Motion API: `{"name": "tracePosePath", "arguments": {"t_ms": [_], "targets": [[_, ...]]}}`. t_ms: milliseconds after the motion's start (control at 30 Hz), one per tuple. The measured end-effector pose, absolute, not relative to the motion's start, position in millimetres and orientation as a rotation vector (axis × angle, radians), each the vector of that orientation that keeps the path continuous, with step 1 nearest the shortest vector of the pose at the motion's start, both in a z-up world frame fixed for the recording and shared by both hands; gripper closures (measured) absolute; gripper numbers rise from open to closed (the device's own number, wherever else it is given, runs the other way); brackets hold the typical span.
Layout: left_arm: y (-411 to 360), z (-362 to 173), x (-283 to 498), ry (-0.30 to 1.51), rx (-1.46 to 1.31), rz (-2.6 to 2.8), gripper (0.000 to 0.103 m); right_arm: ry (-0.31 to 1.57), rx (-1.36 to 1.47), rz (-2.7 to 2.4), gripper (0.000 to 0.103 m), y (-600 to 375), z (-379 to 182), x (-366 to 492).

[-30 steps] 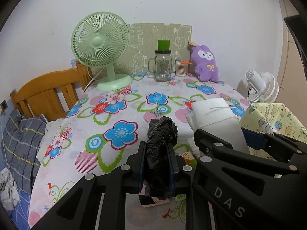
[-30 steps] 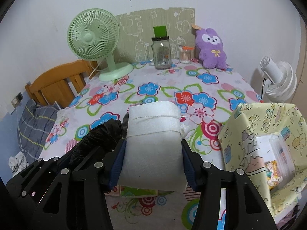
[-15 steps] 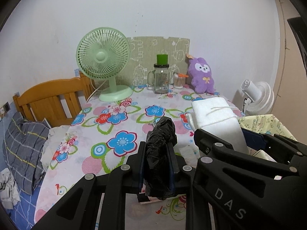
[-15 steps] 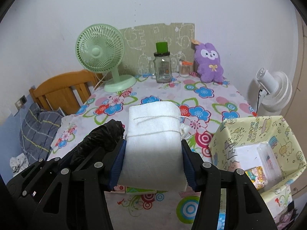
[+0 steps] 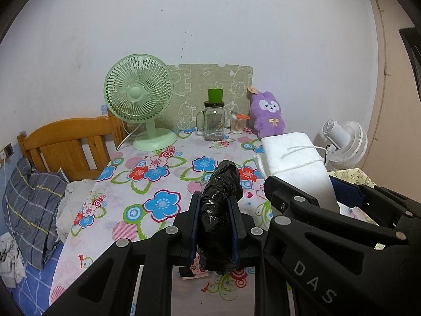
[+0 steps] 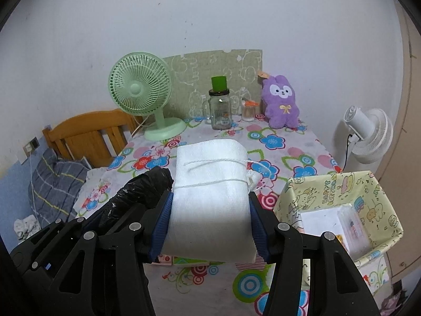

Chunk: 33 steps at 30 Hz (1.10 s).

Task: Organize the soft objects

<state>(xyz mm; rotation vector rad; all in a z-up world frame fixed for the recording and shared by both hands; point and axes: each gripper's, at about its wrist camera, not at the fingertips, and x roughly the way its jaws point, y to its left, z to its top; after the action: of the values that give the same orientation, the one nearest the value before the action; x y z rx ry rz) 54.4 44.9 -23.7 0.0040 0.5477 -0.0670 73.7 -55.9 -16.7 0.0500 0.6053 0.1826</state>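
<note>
My left gripper (image 5: 214, 205) is shut on a crumpled black plastic bag (image 5: 221, 210), held above the flowered table (image 5: 158, 179). My right gripper (image 6: 210, 205) is shut on a white foam roll (image 6: 210, 189) tied with white string, right beside the left gripper. The black bag also shows in the right wrist view (image 6: 142, 189), and the white roll in the left wrist view (image 5: 294, 163). A yellow cartoon-print fabric bin (image 6: 339, 210) stands at the table's right, holding packets. A purple plush bunny (image 6: 282, 102) sits at the far edge.
A green desk fan (image 5: 140, 100), a glass jar (image 5: 214, 123) with a green lid and a small cotton-swab jar (image 5: 238, 123) stand at the back. A white fan (image 6: 368, 131) is at the right. A wooden chair (image 5: 68, 144) and grey plaid cloth (image 5: 31, 205) are at the left.
Both grippers have risen and drawn back from the table with their loads still held. The table and bin now look lower and farther away.
</note>
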Motion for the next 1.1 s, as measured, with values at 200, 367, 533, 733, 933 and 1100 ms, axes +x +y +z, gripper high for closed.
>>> {"name": "tracePosePath", "arguments": {"t_ms": [200, 367, 533, 733, 933, 1100], "targets": [[36, -21, 54, 0.546, -0.007, -0.086, 0.085, 0.595, 0.049, 0.171, 0.045, -66, -13, 71], [26, -19, 55, 0.537, -0.005, -0.096, 0.085, 0.588, 0.049, 0.158, 0.045, -77, -10, 70], [12, -19, 56, 0.534, 0.0, -0.108, 0.085, 0.583, 0.054, 0.146, 0.045, -90, -8, 70], [-5, -17, 58, 0.53, 0.008, -0.126, 0.085, 0.579, 0.062, 0.129, 0.045, -107, -7, 71], [-23, -16, 62, 0.528, 0.011, -0.151, 0.085, 0.57, 0.059, 0.111, 0.045, -125, -4, 72], [-38, -16, 65, 0.524, 0.016, -0.169, 0.085, 0.564, 0.064, 0.095, 0.045, -141, -4, 74]]}}
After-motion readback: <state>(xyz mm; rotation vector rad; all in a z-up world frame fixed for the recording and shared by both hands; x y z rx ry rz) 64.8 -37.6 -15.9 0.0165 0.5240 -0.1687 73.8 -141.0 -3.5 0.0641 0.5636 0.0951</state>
